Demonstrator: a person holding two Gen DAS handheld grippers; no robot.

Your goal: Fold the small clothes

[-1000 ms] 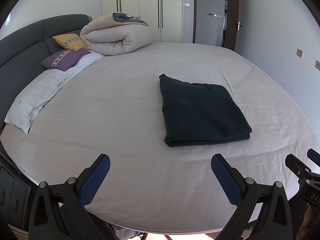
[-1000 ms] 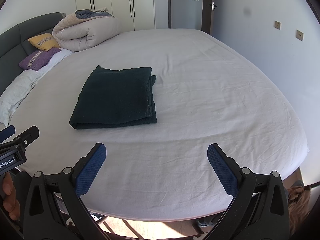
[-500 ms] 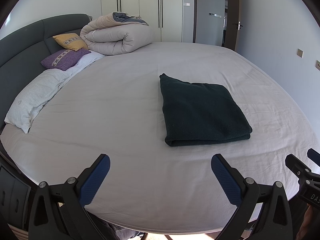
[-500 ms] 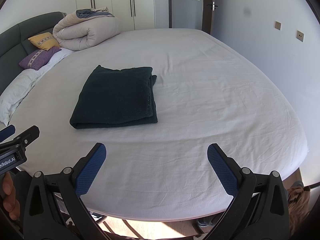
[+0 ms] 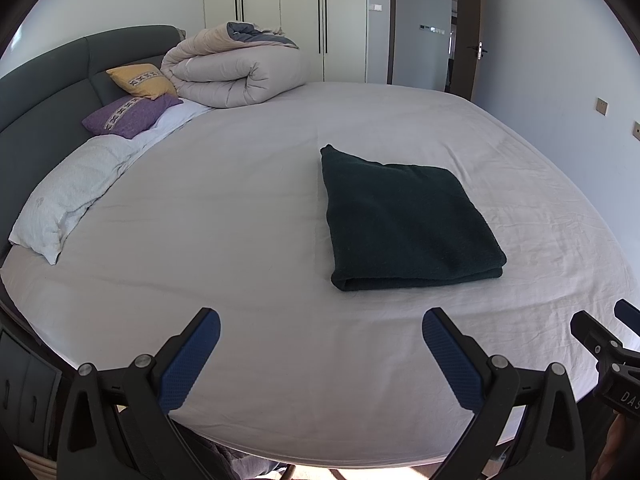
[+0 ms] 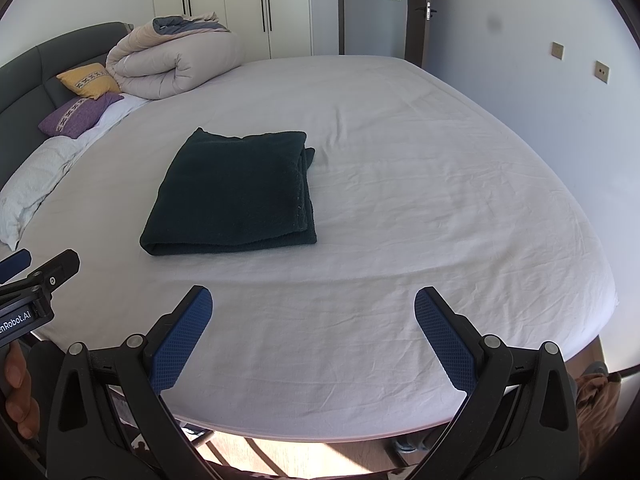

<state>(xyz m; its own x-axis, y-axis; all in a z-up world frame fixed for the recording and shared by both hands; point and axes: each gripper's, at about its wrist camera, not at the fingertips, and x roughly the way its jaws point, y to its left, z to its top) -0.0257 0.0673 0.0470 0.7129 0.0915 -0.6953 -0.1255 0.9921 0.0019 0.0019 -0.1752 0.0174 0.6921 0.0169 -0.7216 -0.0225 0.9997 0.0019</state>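
A dark green garment [image 5: 404, 220] lies folded into a neat rectangle on the white bed sheet [image 5: 240, 240]; it also shows in the right wrist view [image 6: 236, 196]. My left gripper [image 5: 320, 324] is open and empty, held over the near edge of the bed, short of the garment. My right gripper [image 6: 312, 304] is open and empty too, over the near edge and to the right of the garment. The right gripper's tip shows at the left wrist view's right edge [image 5: 600, 340], and the left gripper's tip at the right wrist view's left edge [image 6: 40, 276].
A rolled beige duvet [image 5: 236, 68] lies at the far left of the bed by the dark headboard [image 5: 44, 92]. A yellow cushion [image 5: 140, 80], a purple cushion [image 5: 128, 116] and a white pillow [image 5: 68, 196] lie along the left side. A wall [image 6: 560, 120] runs close on the right.
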